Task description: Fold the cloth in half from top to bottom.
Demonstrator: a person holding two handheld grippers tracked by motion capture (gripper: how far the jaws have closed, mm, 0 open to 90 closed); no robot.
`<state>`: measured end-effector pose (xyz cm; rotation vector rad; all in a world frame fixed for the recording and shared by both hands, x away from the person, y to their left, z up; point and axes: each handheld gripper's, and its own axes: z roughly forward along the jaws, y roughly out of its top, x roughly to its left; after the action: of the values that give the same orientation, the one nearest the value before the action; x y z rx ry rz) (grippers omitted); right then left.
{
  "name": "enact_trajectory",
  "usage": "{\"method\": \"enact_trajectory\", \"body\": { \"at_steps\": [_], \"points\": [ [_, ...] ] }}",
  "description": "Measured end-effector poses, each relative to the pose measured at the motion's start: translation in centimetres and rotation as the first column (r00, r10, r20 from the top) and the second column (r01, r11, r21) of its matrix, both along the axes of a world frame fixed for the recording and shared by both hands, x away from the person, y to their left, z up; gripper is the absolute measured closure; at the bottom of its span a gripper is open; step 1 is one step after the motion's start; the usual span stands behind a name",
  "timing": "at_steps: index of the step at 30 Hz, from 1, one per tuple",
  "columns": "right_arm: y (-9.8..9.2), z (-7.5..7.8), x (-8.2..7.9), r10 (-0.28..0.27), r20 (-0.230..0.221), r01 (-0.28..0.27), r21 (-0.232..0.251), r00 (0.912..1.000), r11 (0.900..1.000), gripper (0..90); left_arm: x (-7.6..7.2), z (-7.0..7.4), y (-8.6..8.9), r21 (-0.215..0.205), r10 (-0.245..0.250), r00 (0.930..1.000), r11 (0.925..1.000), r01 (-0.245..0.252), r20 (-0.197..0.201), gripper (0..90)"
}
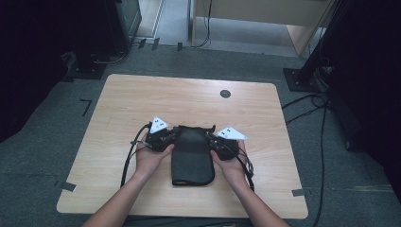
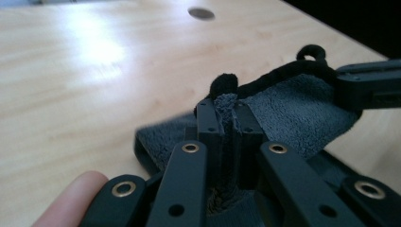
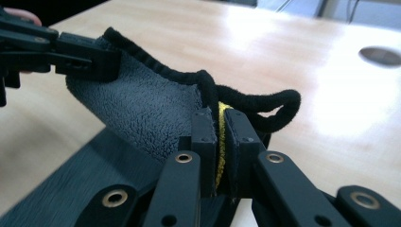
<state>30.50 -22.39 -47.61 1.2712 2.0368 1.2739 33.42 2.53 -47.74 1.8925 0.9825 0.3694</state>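
Observation:
A dark grey cloth [image 1: 191, 158] with a black hem lies folded lengthwise on the wooden table [image 1: 142, 99], its near end toward the person. My left gripper [image 1: 171, 136] is shut on the cloth's far left corner. My right gripper [image 1: 211, 138] is shut on the far right corner. In the left gripper view the fleecy cloth [image 2: 283, 111] is pinched between the jaws of my left gripper [image 2: 228, 111], with the other gripper's jaws at the right. In the right gripper view my right gripper [image 3: 218, 118] clamps the hem, a yellow tag [image 3: 220, 142] showing between the jaws.
A round cable hole [image 1: 225, 93] sits in the table near its far edge. Bare tabletop lies left, right and beyond the cloth. Cables [image 1: 312, 109] run over the carpet to the right of the table, and dark stands [image 1: 90, 66] are at the back left.

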Motion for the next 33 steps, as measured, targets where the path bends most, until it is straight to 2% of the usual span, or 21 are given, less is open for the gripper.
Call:
{"method": "enact_trajectory", "body": {
  "at_steps": [5, 8, 11, 13, 17, 21, 28, 31, 33],
  "points": [
    [-0.2, -1.5, -2.0, 0.019, -0.045, -0.019, 0.016, 0.9988, 1.0, 83.9, -2.8, -2.1, 0.0, 0.068, -0.032, 0.9993, 0.9972, 0.033, -0.019, 84.7],
    [-0.2, -2.6, -2.9, 0.023, -0.05, -0.022, 0.011, 0.9985, 1.0, 83.8, -3.8, -2.9, 0.2, 0.054, -0.032, 0.9992, 0.998, 0.033, -0.023, 84.4],
    [-0.2, -3.1, -2.9, 0.028, -0.071, -0.027, 0.011, 0.9971, 1.0, 83.8, -3.9, -3.3, 0.4, 0.035, -0.027, 0.999, 0.999, 0.028, -0.037, 84.0],
    [-0.4, -3.2, -2.9, 0.022, -0.088, -0.018, 0.038, 0.9958, 0.999, 83.8, -3.8, -3.4, 0.4, 0.036, -0.032, 0.9989, 0.9988, 0.033, -0.034, 83.3],
    [-0.3, -3.5, -3.1, 0.031, -0.092, -0.03, 0.019, 0.9952, 0.999, 83.6, -4.2, -3.7, 0.4, 0.06, -0.043, 0.9989, 0.9972, 0.044, -0.021, 83.2],
    [-0.4, -3.8, -3.0, 0.034, -0.126, -0.03, 0.034, 0.9915, 0.999, 83.4, -3.9, -3.8, 0.5, 0.059, -0.037, 0.9983, 0.9975, 0.039, -0.045, 83.5],
    [0.5, -4.0, -2.4, 0.005, -0.153, -0.007, -0.013, 0.9882, 1.0, 83.9, -2.7, -3.8, 0.2, 0.067, -0.024, 0.9963, 0.9973, 0.029, -0.082, 85.6],
    [0.5, -3.9, -1.5, 0.003, -0.166, -0.005, -0.009, 0.9861, 1.0, 84.1, -1.9, -3.8, -0.1, 0.079, -0.012, 0.9967, 0.9967, 0.018, -0.08, 85.9],
    [0.6, -3.9, -0.8, -0.004, -0.166, 0.002, -0.014, 0.9861, 1.0, 84.2, -0.8, -3.7, -0.2, 0.072, 0.002, 0.9956, 0.9974, 0.004, -0.094, 86.1]
  ]
}}
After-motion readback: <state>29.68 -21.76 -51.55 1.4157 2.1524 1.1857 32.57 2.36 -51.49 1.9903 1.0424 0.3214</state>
